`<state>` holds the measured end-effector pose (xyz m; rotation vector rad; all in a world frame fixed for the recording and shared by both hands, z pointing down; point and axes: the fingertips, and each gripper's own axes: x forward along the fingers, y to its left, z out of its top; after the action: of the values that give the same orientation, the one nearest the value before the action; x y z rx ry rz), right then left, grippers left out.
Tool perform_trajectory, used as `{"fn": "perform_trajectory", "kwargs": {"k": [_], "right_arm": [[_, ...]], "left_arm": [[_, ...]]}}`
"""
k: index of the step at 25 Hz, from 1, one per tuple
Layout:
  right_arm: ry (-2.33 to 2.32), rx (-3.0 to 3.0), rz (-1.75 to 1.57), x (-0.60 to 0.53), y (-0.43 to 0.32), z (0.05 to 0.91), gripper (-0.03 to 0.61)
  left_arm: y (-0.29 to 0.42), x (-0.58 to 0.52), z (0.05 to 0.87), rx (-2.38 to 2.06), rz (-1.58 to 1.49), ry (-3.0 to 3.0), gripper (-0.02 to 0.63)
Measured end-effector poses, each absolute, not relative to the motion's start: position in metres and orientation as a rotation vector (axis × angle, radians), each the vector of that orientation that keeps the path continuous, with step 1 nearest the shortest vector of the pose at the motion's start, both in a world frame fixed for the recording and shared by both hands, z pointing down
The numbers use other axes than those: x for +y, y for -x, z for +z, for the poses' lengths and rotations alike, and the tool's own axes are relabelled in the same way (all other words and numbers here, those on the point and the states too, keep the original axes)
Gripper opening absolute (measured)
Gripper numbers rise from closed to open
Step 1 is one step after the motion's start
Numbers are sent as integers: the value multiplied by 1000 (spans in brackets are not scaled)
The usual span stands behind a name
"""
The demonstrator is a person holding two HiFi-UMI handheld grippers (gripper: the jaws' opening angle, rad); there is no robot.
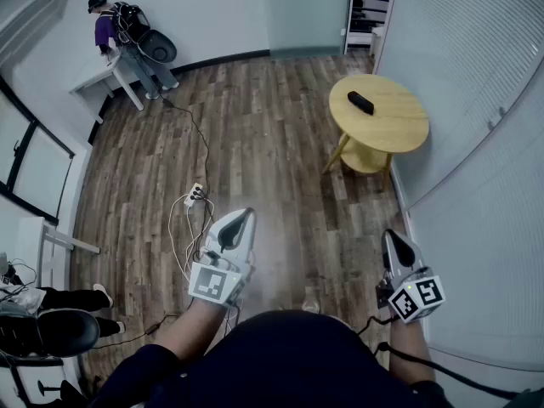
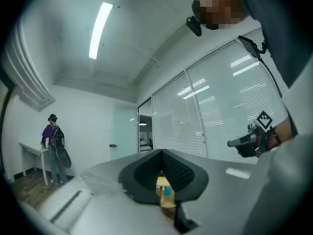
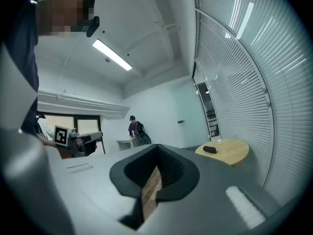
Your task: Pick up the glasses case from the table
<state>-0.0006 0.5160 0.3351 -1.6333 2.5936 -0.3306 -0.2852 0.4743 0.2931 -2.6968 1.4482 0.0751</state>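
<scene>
The black glasses case (image 1: 361, 103) lies on a round wooden table (image 1: 399, 130) at the upper right of the head view. It also shows small and far off as the case (image 3: 209, 149) on the table (image 3: 232, 153) in the right gripper view. My left gripper (image 1: 241, 218) and right gripper (image 1: 394, 240) are held level over the wooden floor, close to my body and well short of the table. Both have their jaws together with nothing between them. In the left gripper view the jaws of my left gripper (image 2: 164, 180) leave only a thin slit. The right gripper (image 3: 154, 175) looks the same in its own view.
A power strip with loose cables (image 1: 195, 195) lies on the floor ahead of my left gripper. A person (image 1: 110, 28) stands at a white desk in the far left corner. A wall of blinds (image 1: 476, 100) runs along the right. A black chair (image 1: 51, 330) is at the lower left.
</scene>
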Motion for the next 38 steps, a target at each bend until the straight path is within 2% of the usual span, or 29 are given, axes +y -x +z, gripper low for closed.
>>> {"fn": "perform_trajectory", "kwargs": {"k": [13,20,38], "right_arm": [[1545,2582,-325,490,-57,330,8],[1460,2627,-384,441,-56,340,8],[1687,2517,-388,137,-72,334,8]], "left_arm": [[212,448,300,1428,48,2691,3],[190,395,328,1396,-59,2756,3],[136,61,338,1113,16,2943,3]]}}
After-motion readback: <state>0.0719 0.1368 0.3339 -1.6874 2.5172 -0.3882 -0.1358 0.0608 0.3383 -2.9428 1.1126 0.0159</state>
